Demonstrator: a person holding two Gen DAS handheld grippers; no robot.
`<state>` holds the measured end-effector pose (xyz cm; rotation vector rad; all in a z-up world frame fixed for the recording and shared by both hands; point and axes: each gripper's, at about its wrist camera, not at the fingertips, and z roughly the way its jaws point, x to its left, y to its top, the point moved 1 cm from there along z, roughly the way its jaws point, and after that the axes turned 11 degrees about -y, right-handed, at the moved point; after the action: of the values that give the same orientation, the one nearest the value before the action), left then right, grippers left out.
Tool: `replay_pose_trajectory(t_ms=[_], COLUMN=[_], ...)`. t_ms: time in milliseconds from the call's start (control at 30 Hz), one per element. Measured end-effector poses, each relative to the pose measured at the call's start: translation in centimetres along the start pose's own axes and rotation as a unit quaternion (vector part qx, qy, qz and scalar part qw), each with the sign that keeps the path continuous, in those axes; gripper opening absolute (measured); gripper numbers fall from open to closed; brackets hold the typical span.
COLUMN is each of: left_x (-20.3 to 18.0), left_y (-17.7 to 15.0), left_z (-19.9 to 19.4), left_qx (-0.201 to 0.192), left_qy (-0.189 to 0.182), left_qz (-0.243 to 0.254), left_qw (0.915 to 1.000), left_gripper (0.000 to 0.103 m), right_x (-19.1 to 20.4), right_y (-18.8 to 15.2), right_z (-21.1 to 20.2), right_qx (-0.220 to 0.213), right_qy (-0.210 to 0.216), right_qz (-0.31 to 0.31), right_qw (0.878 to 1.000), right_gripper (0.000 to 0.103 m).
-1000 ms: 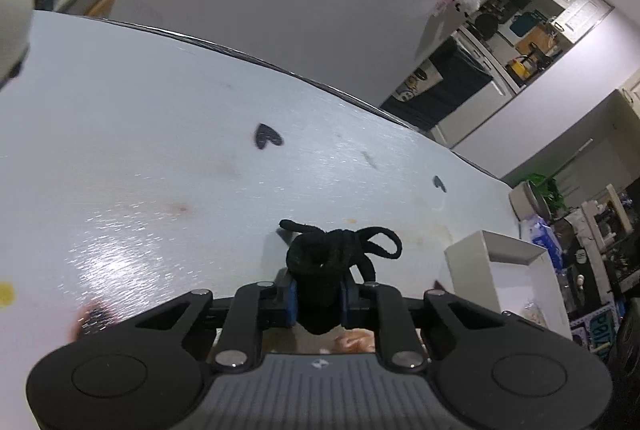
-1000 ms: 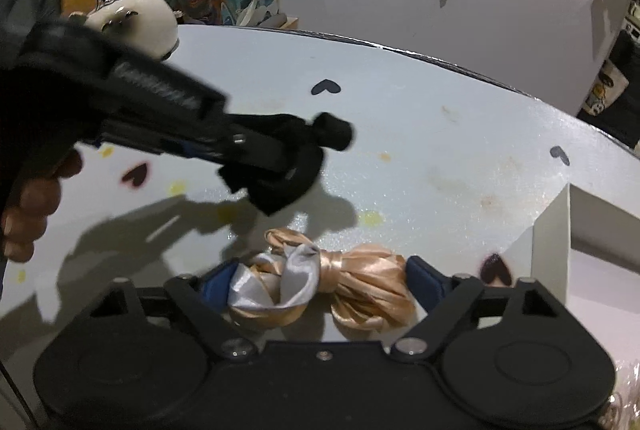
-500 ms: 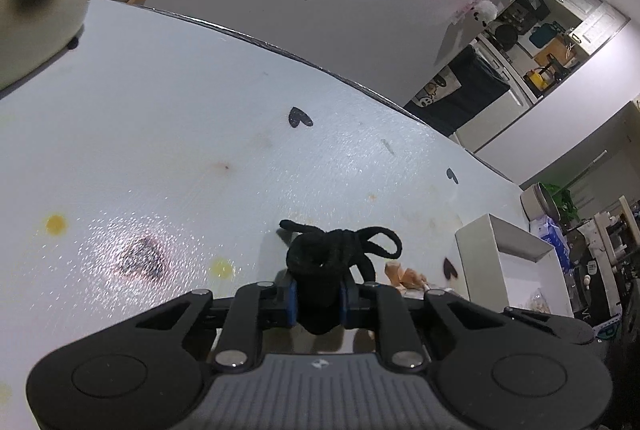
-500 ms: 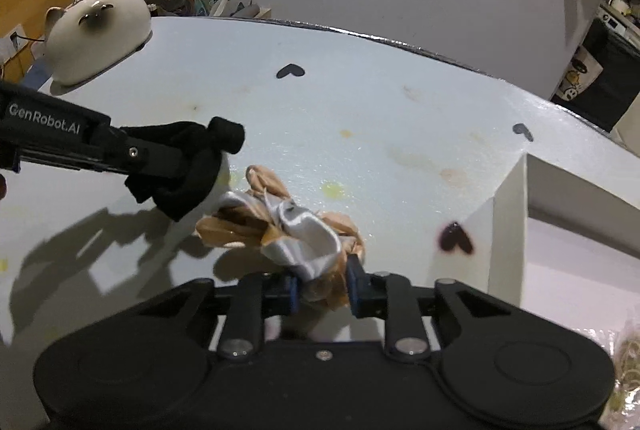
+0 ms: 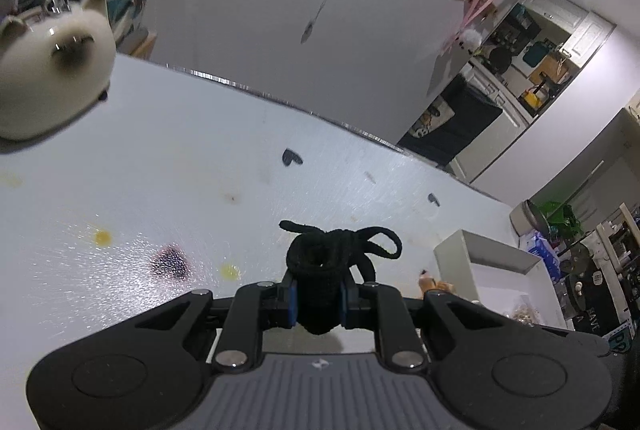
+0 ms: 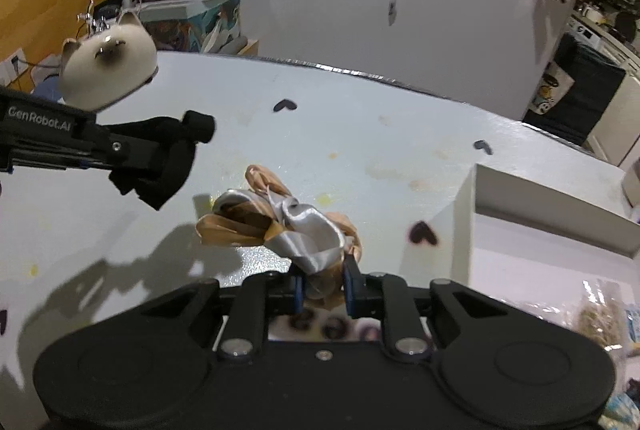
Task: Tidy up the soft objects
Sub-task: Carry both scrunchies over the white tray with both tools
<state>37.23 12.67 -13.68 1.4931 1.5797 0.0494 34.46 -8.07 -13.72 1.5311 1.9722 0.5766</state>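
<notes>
In the left wrist view my left gripper (image 5: 318,294) is shut on a black knotted fabric tie (image 5: 332,258), held above the white table (image 5: 200,170). The right wrist view shows that same gripper (image 6: 160,158) reaching in from the left with the black tie (image 6: 168,178) hanging from it. My right gripper (image 6: 324,286) is shut on a peach and silver satin bow (image 6: 288,226), which is lifted off the table. A tip of the bow (image 5: 434,284) peeks past the left gripper's right finger.
An open white box (image 6: 560,226) stands on the table at the right, also in the left wrist view (image 5: 492,258). A cream cat figurine (image 6: 108,70) sits at the far left. Heart stickers and yellow spots mark the tabletop. A white wall lies behind the far table edge.
The right gripper's jaws closed on the bow and raised it off the table. Both grippers rose and drew back, so the cat figurine came into the left wrist view.
</notes>
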Motion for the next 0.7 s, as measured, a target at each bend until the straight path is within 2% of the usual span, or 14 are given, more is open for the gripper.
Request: replay_pose_trajectory(t_ms=[333,700], left_x=[-4.4,-11.1], left_y=[-1.7,-3.1], left_z=[-4.5,-4.3], left_qx=[-0.037,-0.055], left_qy=[-0.002,-0.009], left_qz=[0.024,0.058], left_qw=[0.9990,0.9968], left_gripper=[0.019,0.019], right_x=[-2.1,-7.4], right_y=[-1.3,-2.9], right_z=[-6.1,-9.6], right_qx=[-0.038,-0.076], right_qy=[-0.001,-0.005], right_qz=[0.035,0.061], right_qw=[0.999,0.995], right_gripper=[0.020,0.020])
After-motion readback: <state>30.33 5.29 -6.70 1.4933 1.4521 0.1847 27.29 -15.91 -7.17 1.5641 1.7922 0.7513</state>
